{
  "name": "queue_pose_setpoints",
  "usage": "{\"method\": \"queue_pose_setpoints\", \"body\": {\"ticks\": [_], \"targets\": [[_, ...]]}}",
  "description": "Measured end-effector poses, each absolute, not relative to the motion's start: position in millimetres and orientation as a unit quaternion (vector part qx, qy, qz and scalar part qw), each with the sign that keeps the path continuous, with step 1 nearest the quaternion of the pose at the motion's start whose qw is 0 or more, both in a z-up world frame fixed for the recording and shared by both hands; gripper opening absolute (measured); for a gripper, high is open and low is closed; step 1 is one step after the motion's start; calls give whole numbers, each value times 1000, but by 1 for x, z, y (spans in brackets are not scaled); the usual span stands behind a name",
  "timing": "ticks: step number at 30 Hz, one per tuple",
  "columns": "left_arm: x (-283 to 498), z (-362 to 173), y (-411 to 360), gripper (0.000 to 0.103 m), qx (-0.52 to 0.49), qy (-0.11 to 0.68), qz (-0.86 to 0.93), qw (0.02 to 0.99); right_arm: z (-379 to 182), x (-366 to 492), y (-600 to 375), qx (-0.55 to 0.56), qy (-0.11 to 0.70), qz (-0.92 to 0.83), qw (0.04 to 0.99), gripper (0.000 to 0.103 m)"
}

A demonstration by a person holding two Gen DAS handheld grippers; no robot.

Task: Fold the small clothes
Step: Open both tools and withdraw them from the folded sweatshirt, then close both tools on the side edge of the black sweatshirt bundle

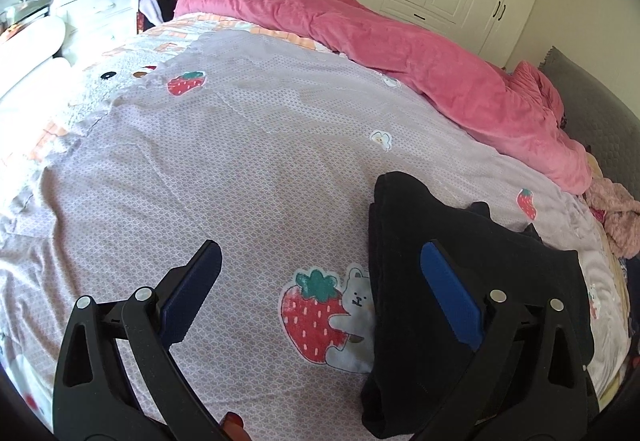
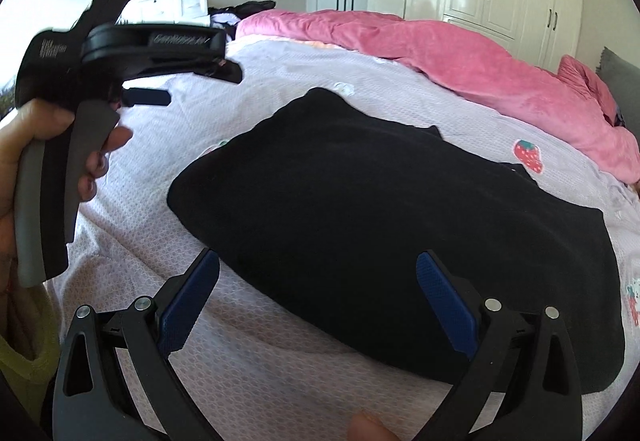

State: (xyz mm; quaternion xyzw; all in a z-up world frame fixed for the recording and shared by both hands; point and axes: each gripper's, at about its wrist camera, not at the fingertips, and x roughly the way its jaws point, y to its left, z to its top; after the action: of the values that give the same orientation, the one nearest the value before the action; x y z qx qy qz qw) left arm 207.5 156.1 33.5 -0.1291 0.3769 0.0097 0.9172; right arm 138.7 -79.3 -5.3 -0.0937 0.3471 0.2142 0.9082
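Tilting downward, both grippers' fingers [image 1: 448, 297] spread apart, empty, over the folded black garment [image 2: 360, 209].

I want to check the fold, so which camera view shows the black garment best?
The right wrist view: the black garment fills the middle, lying flat on the bedsheet, nearly whole. The left wrist view shows only its left part at the frame's right, partly behind a finger of the left gripper.

Black hand-held gripper [image 2: 318, 265], blue ribbed pads [image 2: 444, 305], silver screws, yellow-green sleeve [image 2: 28, 373].
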Motion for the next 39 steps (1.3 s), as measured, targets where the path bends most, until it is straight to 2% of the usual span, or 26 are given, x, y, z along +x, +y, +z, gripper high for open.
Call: {"method": "queue_pose_setpoints", "body": {"ticks": [13,21,22,26,28,29,31,33,39], "targets": [[225,18,153,93,-126,403,6,906,-30,145,-29,-190,347,204,895,98],[231,13,151,93,-132,412,2,902,-31,160,-27,-197,341,182,901,97],[232,12,150,93,-132,414,0,901,-31,161,-28,-196,340,179,902,95],[236,8,146,93,-144,423,-19,895,-27,163,-33,-186,331,177,908,72],[239,6,144,93,-156,427,-32,890,-24,164,-41,-172,325,176,913,51],[240,5,143,93,-162,429,-40,888,-21,165,-45,-161,322,180,915,48],[241,3,140,93,-172,432,-58,883,-16,164,-54,-135,318,195,918,29],[243,2,135,93,-180,436,-79,878,-12,162,-60,-123,310,205,920,21],[251,-8,110,93,-202,452,-146,856,-6,155,-70,-101,302,223,921,12]]}}
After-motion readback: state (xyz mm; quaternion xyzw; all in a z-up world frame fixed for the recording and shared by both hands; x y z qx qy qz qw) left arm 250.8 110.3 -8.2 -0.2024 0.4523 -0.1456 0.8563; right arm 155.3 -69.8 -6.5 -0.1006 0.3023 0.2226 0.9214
